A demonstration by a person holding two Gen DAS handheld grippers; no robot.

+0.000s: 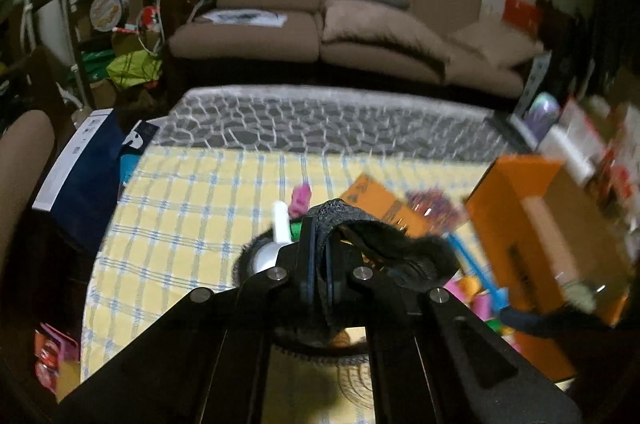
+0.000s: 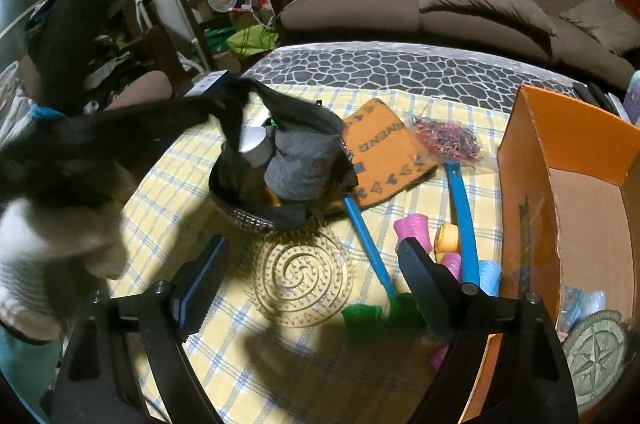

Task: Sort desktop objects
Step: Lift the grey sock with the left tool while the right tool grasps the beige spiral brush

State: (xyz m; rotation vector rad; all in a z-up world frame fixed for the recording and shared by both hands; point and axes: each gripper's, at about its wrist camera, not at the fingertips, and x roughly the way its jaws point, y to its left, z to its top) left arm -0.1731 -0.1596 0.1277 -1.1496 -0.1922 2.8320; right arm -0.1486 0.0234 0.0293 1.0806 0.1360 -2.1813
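Observation:
My left gripper (image 1: 320,248) is shut on a black fuzzy strap (image 1: 384,248) and holds it above a dark basket (image 1: 256,256) of items; the same strap (image 2: 168,116) stretches left from the basket (image 2: 244,216) in the right wrist view. My right gripper (image 2: 316,256) is open and empty, low over a gold spiral brush (image 2: 304,284). An orange cardboard box (image 2: 568,208) stands at the right, also in the left wrist view (image 1: 536,240). Blue sticks (image 2: 460,216), pink and green curlers (image 2: 412,232), an orange cloth (image 2: 384,152) and a bag of coloured bands (image 2: 448,138) lie on the checked tablecloth (image 2: 192,200).
A grey can (image 2: 256,144) and grey cloth (image 2: 304,160) sit in the basket. A round compass coaster (image 2: 596,348) and clear wrap lie inside the box. A blue-white box (image 1: 80,164) stands off the table's left edge. A brown sofa (image 1: 320,16) is behind.

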